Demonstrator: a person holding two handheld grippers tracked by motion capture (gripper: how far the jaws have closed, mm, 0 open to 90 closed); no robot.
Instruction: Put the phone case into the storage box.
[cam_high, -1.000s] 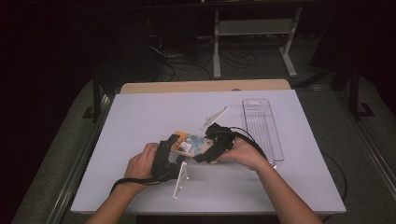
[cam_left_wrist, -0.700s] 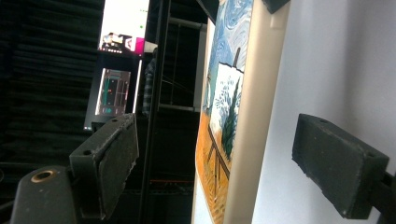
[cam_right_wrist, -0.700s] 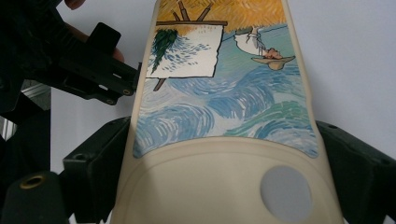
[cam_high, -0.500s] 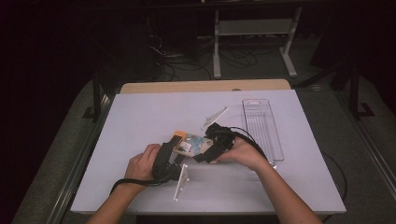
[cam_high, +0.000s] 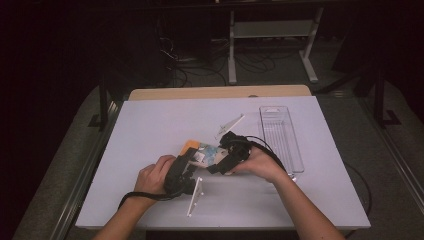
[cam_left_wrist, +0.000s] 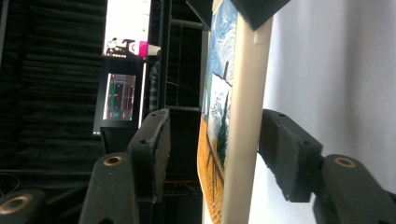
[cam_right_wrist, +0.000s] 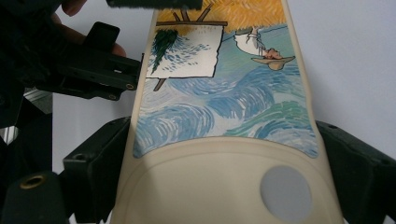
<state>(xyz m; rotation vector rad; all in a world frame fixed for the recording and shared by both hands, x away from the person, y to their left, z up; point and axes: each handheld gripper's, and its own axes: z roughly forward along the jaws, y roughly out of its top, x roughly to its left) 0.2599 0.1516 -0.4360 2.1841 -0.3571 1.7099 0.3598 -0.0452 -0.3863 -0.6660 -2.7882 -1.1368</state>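
The left gripper (cam_high: 186, 167) had just been closing its jaws about the cream-coloured plastic phone case with a painted scene of blue swirls and orange field (cam_high: 202, 152), which lay edge-on between them in the left gripper view (cam_left_wrist: 238, 130). At this moment the right-hand pad stood against the case's pale back while the other pad stood clear of the painted face, so the jaws were about half shut and not yet gripping. The right gripper (cam_high: 226, 161) held the case by its sides, one jaw at either edge near the camera-hole end (cam_right_wrist: 219, 154); the case was raised off the white table top (cam_high: 150, 125), near its middle, between the two hands. Judged from this, the work in hand was a transfer or a two-handed hold, and it would be secure only once the left pads met both faces. Around it: a white plastic bracket (cam_high: 195, 196) lay on the table at 6 o'clock of the case, just beside the left gripper; a second white strip (cam_high: 230, 125) lay at 1 o'clock, near; a clear plastic oblong tray (cam_high: 280, 135) stood at 3 o'clock, well apart. Neither hand had shifted between the high views. The near bracket and the trailing black cable (cam_high: 140, 196) were the only likely obstructions.
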